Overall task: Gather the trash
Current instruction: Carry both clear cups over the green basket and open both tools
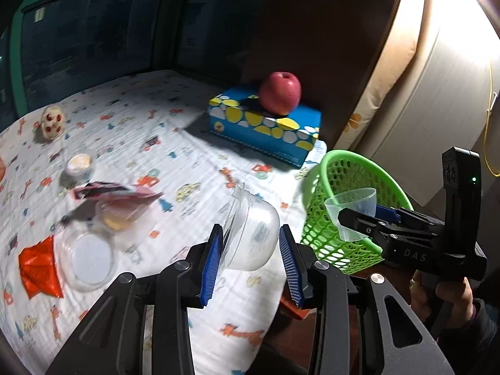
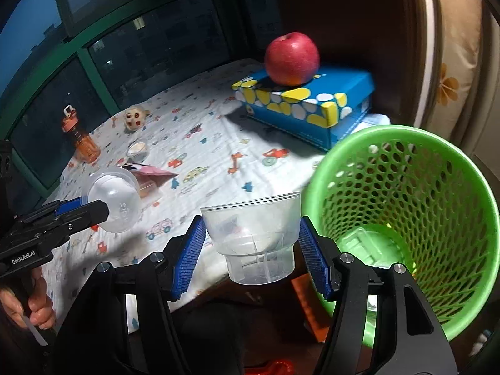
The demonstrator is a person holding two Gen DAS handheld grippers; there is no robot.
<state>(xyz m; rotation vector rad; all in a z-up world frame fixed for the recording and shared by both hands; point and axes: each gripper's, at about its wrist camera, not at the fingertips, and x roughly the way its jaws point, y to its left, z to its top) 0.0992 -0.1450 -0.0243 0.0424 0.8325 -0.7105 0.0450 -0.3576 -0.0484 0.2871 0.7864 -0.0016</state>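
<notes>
Cartoon-print bedsheet (image 1: 193, 156); green mesh basket (image 2: 437, 218) at edge. Left gripper (image 1: 251, 256) clamping clear lidded container (image 1: 256, 237); right gripper (image 2: 251, 250), level beside basket, clamping clear cup (image 2: 253, 231).

apple (image 2: 292, 58) on blue box (image 2: 315, 103) | orange bottle (image 2: 82, 139) by window | toy (image 2: 133, 119) on printed cloth (image 2: 200, 143)

A bed under a white cartoon-printed sheet (image 1: 193, 156) carries a blue spotted cardboard box (image 1: 265, 125), an orange plastic bottle (image 2: 79, 137), a crumpled red wrapper (image 1: 37, 265), a pink packet (image 1: 115, 190), a clear empty plastic cup (image 1: 89, 257) and a small round toy (image 1: 51, 122).
</notes>
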